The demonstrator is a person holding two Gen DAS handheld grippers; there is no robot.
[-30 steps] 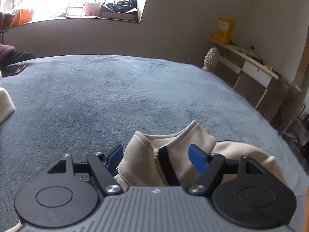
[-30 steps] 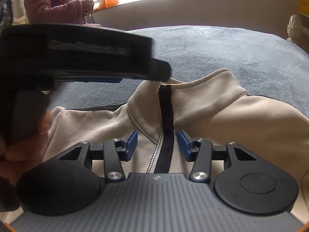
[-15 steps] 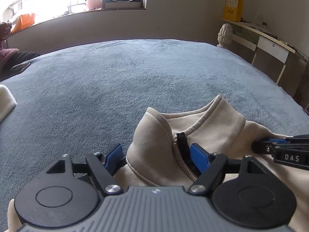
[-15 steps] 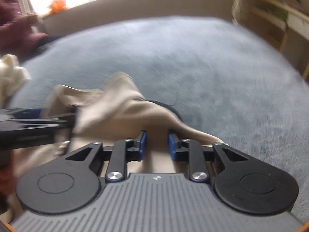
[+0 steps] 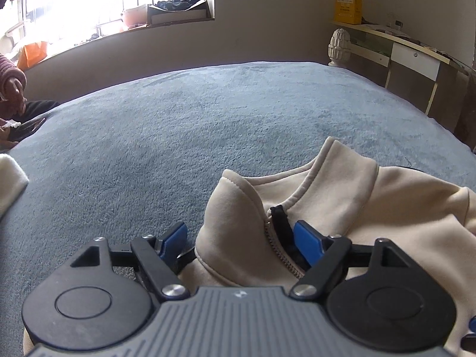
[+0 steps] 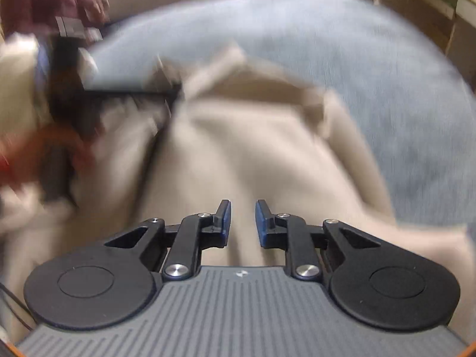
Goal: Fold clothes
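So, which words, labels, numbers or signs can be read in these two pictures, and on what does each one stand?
No text can be read here.
Yellow box on the shelf: dark print, too small to read.
Left tool's grey casing: small white emblem, no letters.
Right tool's grey casing: the same kind of emblem, no letters.
Rest of the right wrist view: too blurred to show any text.

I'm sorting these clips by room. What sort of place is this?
Most likely a bedroom at home: a wide bed under a blue-grey plush blanket, a barred window with clutter on its sill, and a desk by the wall. A beige zip top lies on the bed.
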